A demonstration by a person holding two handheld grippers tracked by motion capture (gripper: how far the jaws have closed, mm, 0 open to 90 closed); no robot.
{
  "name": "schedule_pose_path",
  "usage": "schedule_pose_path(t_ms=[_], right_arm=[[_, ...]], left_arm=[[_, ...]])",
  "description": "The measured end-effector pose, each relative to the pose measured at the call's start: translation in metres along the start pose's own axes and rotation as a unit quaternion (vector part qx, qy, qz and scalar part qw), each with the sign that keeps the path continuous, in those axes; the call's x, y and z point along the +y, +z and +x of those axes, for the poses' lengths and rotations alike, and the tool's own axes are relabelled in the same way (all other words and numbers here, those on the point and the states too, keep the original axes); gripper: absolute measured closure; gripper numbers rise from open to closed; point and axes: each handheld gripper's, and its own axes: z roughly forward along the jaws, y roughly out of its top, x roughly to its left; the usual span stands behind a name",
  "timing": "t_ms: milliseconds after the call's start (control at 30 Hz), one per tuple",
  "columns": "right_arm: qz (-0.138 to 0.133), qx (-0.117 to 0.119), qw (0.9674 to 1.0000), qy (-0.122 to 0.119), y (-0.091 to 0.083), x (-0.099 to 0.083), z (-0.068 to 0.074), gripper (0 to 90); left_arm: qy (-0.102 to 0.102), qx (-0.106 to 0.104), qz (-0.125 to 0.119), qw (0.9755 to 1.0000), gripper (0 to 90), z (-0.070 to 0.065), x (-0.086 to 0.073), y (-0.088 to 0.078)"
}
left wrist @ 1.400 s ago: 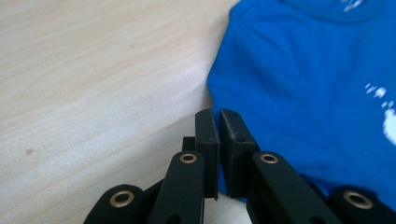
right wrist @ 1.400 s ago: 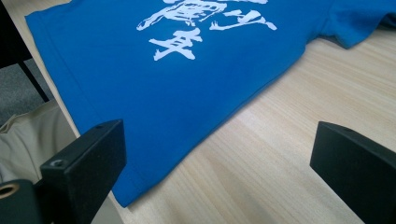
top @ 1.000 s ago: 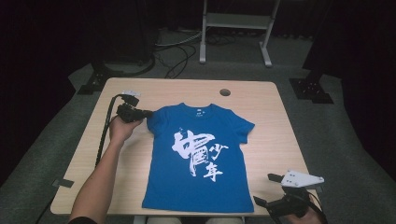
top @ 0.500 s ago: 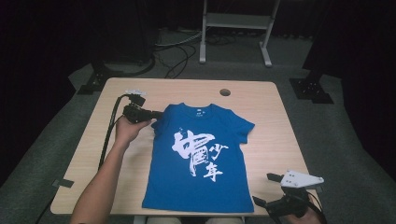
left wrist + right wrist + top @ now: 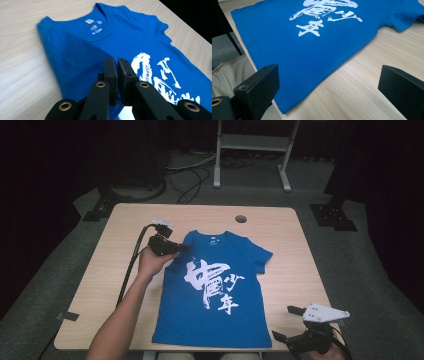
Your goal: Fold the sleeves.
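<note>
A pale wood-grain surface (image 5: 110,270) with rounded corners carries a single garment: a blue T-shirt (image 5: 215,315) lying flat, front up, neck toward the far edge and hem close to the near edge. White brush-style characters (image 5: 210,285) run down its chest, and a small white label (image 5: 89,21) sits inside the collar. The sleeve on the high view's left is folded in over the body; the other sleeve (image 5: 260,257) lies spread on the wood. A round cable hole (image 5: 241,218) sits near the far edge, beyond the collar.
</note>
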Motion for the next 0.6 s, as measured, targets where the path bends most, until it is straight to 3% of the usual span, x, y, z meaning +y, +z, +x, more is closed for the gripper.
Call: schedule_pose_path(t_ms=[233, 433, 567, 600], right_arm=[[-0.002, -0.001, 1.0, -0.001, -0.002, 0.0, 0.0, 3.7], [-0.002, -0.001, 1.0, 0.0, -0.002, -0.001, 0.001, 3.6], [0.0, 0.0, 1.0, -0.002, -0.002, -0.001, 0.002, 3.7], [0.0, 0.0, 1.0, -0.002, -0.002, -0.001, 0.002, 3.7]], left_arm=[[0.004, -0.026, 0.015, 0.9995, 79.5, -0.01, 0.001, 0.016], [0.0, -0.044, 0.016, 0.9989, 68.6, -0.01, -0.002, 0.01], [-0.011, -0.047, 0.032, 0.9983, 63.5, -0.006, -0.015, 0.006], [-0.01, -0.038, 0.037, 0.9985, 62.1, -0.005, -0.019, 0.005]])
